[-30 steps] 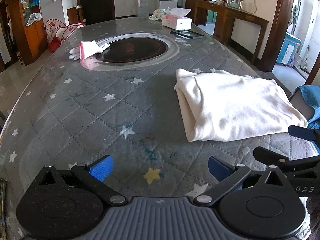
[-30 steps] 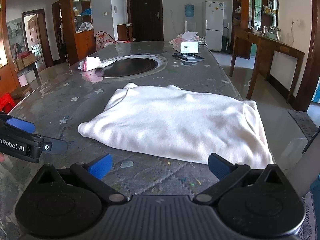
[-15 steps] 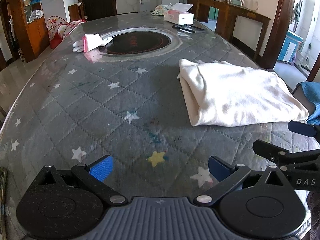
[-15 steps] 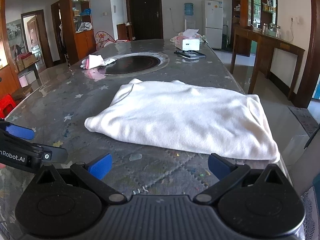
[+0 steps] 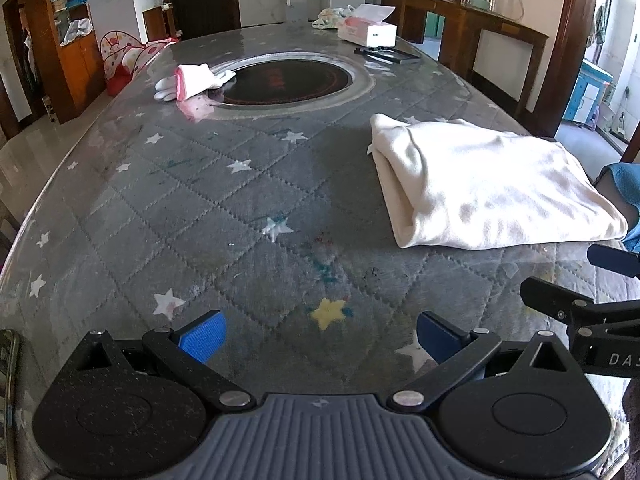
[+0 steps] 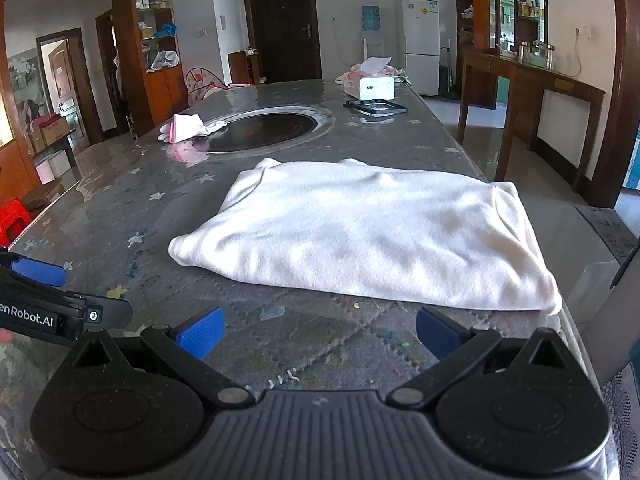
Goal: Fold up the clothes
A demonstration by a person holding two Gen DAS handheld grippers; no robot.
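Jaws of both grippers stand spread apart and grasp nothing: the left gripper (image 5: 319, 334) hangs over bare quilted cover near the front edge of the surface (image 5: 208, 208), and the right gripper (image 6: 318, 330) hangs at the same front edge, just short of the garment. The cream garment (image 6: 360, 232) lies toward the front right corner of the surface, its right end close to the right edge; neither gripper touches it. Judgement on progress: the garment already forms a compact, roughly rectangular bundle with a doubled, layered edge on its left side (image 5: 394, 196), so at least one fold appears complete; whether a further fold is intended cannot be settled from these views. Minor wrinkling remains on the top face. Not determinable: garment type, any sleeves or collar tucked inside, and the underside. A blue item (image 5: 626, 188) at the right margin is cut off. Unrelated articles sit well apart toward the far end: pink-and-white gloves (image 5: 192, 82), a tissue box (image 6: 374, 84), a dark round inset (image 6: 262, 134)
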